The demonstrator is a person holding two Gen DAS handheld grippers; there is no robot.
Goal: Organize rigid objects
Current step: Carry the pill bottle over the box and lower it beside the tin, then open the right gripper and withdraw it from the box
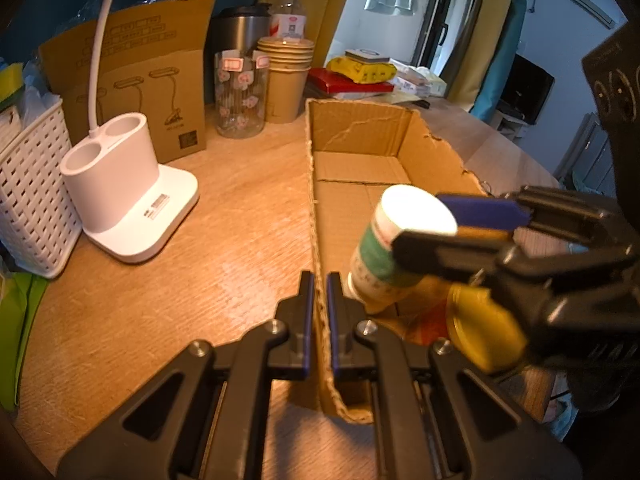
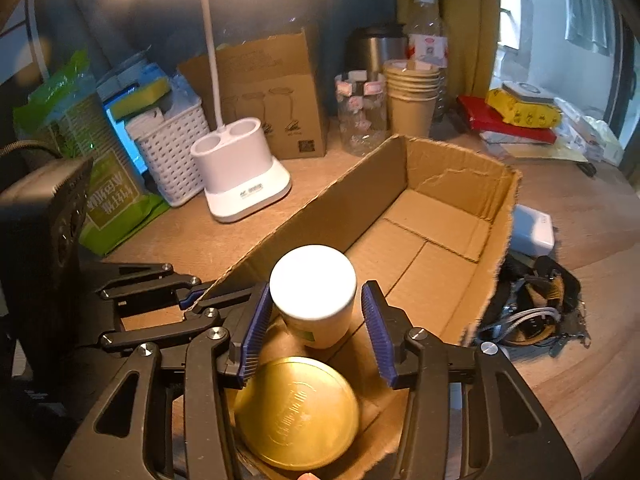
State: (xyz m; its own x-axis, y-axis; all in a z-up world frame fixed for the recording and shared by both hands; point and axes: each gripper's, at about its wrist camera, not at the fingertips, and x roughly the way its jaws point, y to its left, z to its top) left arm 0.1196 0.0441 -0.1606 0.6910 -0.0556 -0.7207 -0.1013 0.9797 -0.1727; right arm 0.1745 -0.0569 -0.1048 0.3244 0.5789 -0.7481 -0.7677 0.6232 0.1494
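Right wrist view only: right tongs (image 2: pixel 316 320) wide around white-lidded bottle (image 2: pixel 313 296), left tongs (image 1: pixel 319 312) pinching cardboard box wall (image 1: pixel 320 240).

Little can be read: the green packet (image 2: pixel 116 204), far left of the right jaws, bears large white Chinese characters, upside down and not clear enough to spell out; the brown carton (image 2: pixel 276 96) beyond them carries line drawings of lamps and a square code. The gold tin lid (image 2: pixel 296 410), just under those jaws, has an embossed ring of lettering too blurred to read; the lamp base (image 1: pixel 158 205), left of the left jaws, has a small illegible sticker.

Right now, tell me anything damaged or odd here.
The cardboard box has ragged, torn top edges along its right wall, and its flaps look ripped off. The left gripper is clamped on the box's left wall.
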